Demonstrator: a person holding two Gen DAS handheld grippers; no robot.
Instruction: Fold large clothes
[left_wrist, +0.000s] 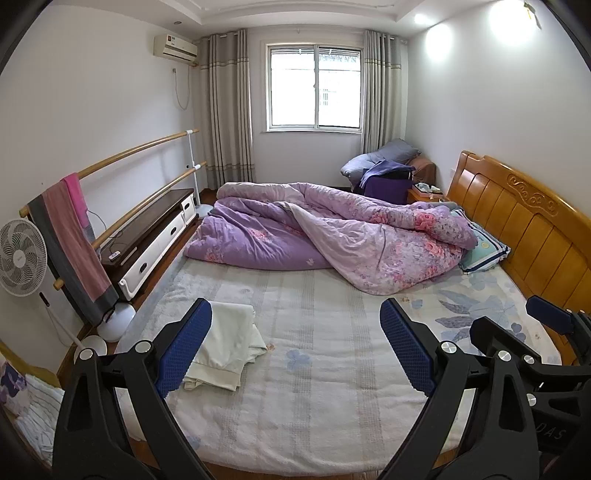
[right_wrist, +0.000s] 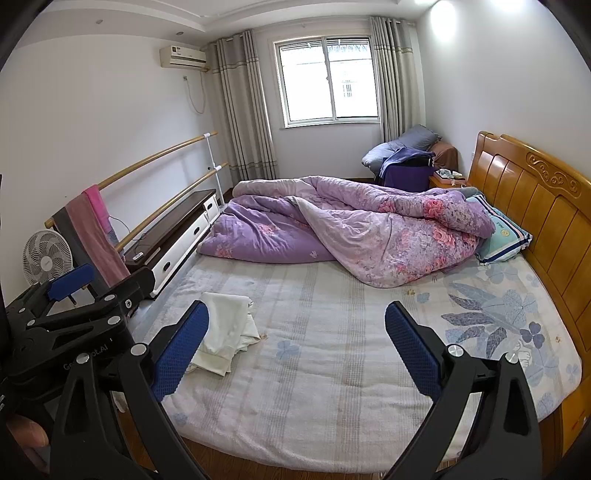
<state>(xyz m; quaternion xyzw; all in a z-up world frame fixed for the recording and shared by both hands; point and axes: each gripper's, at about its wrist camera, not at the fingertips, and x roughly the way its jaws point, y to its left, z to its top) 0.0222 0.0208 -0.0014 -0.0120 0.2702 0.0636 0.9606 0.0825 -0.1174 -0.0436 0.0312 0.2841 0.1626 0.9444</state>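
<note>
The left tool (left_wrist: 295, 343) is held above the bed's (left_wrist: 314, 369) foot, its blue-padded fingers wide apart and empty. The right tool (right_wrist: 297, 347) is likewise spread and empty. A folded cream garment (left_wrist: 225, 343) is seen lying on the bedspread near the left edge, apart from both tools. A purple floral quilt (left_wrist: 332, 236) is heaped beyond. A fingertip (right_wrist: 27, 434) is shown only by the right view.
</note>
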